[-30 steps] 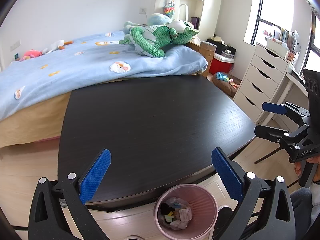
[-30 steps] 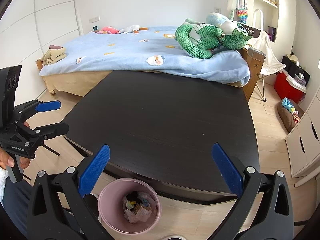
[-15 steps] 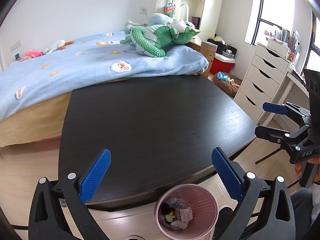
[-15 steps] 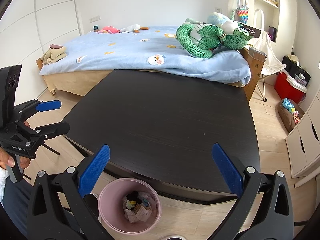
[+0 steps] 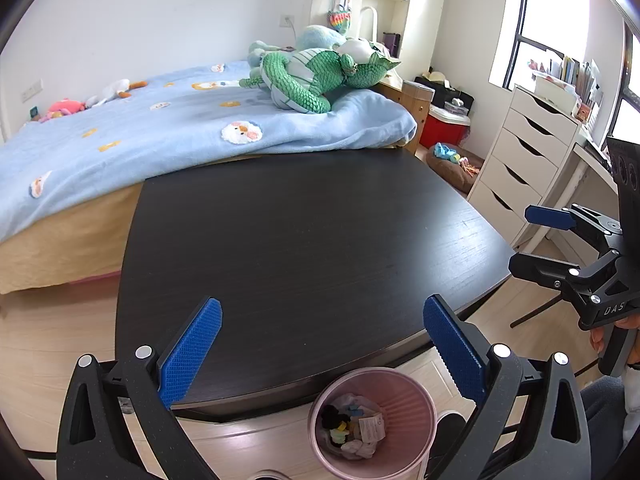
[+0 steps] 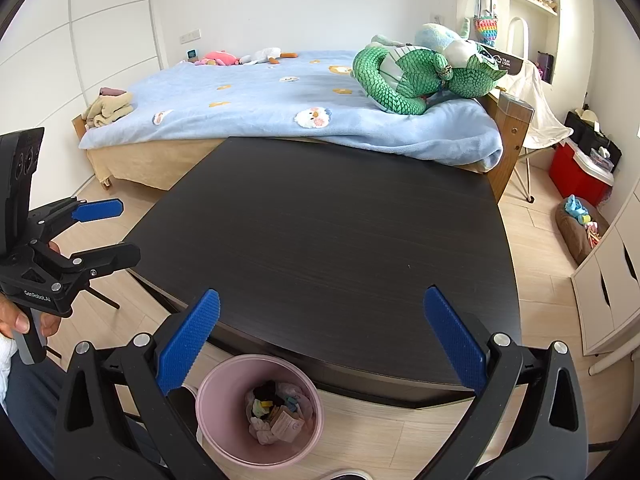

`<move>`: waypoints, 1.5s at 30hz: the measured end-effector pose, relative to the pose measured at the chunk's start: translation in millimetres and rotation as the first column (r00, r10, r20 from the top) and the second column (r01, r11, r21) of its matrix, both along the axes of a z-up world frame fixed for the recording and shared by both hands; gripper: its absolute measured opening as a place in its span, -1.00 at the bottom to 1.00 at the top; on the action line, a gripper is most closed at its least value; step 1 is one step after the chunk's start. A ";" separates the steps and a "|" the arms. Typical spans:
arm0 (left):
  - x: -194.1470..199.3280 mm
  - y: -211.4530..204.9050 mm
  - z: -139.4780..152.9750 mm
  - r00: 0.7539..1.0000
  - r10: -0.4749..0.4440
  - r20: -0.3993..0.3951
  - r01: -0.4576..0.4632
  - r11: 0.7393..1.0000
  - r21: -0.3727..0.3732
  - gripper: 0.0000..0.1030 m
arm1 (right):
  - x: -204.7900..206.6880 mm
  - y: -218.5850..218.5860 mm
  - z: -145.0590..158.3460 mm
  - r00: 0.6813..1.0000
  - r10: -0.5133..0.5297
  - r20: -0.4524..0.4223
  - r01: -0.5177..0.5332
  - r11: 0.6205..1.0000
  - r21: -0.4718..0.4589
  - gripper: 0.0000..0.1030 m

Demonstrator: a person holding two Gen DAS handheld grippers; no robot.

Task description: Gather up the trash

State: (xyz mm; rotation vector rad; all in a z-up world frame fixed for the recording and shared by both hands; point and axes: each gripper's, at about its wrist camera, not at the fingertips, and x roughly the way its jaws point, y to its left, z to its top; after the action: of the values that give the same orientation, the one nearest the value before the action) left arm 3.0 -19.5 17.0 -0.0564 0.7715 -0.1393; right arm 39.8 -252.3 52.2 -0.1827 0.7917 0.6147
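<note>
Counts: 2 hand-held grippers, left hand-held gripper (image 5: 322, 344) and right hand-held gripper (image 6: 320, 338), both with jaws spread, nothing held. 1 worktop (image 5: 304, 232) ahead of both. 1 pink bin (image 6: 224, 384) below and between the fingers, holding several crumpled trash pieces, exact number unclear. 1 bed (image 6: 256, 104) beyond the worktop. 1 green plush (image 6: 416, 76) on it.

Matt dark wood-grain table (image 5: 304, 232); ribbed pink plastic bin (image 5: 404, 396); fleecy blue blanket (image 5: 160, 128).

Dark table and wood floor

Pink trash bin (image 5: 372, 420) stands on the floor (image 6: 532, 240) at the black table's (image 5: 304, 232) six o'clock edge.
</note>
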 end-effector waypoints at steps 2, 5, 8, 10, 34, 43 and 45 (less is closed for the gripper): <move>0.0 0.0 0.1 1.000 0.000 0.000 0.000 1.000 0.000 0.88 | -0.1 0.2 -0.2 1.000 -0.001 0.000 0.001 1.000 0.000 0.94; 0.0 -0.2 0.1 1.000 0.000 0.000 0.000 1.000 0.000 0.88 | -0.1 0.1 0.0 1.000 0.000 0.000 0.000 1.000 0.000 0.94; 0.1 -0.3 -0.4 1.000 -0.001 -0.001 0.001 1.000 0.000 0.88 | -0.1 0.1 0.1 1.000 0.000 0.000 0.000 1.000 0.000 0.94; 0.1 -0.3 -0.9 1.000 0.000 -0.001 0.000 1.000 0.001 0.88 | -0.1 0.2 0.1 1.000 -0.001 0.000 0.001 1.000 0.000 0.94; 0.3 -1.0 -2.7 1.000 0.001 -0.003 -0.001 1.000 0.003 0.88 | -2.2 0.9 -4.8 1.000 0.001 -0.004 -0.001 1.000 -0.001 0.94; 0.8 -1.3 -3.9 1.000 0.009 0.000 -0.009 1.000 0.002 0.88 | -2.4 1.0 -5.0 1.000 0.001 -0.005 -0.001 1.000 -0.001 0.94; 0.9 -1.7 -5.3 1.000 0.012 -0.006 -0.012 1.000 0.008 0.88 | -3.0 1.0 -5.3 1.000 0.001 -0.005 -0.001 1.000 -0.001 0.94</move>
State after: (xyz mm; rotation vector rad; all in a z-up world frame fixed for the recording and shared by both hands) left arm 4.0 -21.2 11.7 -0.0538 0.7772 -0.1242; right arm 36.8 -251.3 47.0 -0.1830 0.7971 0.6163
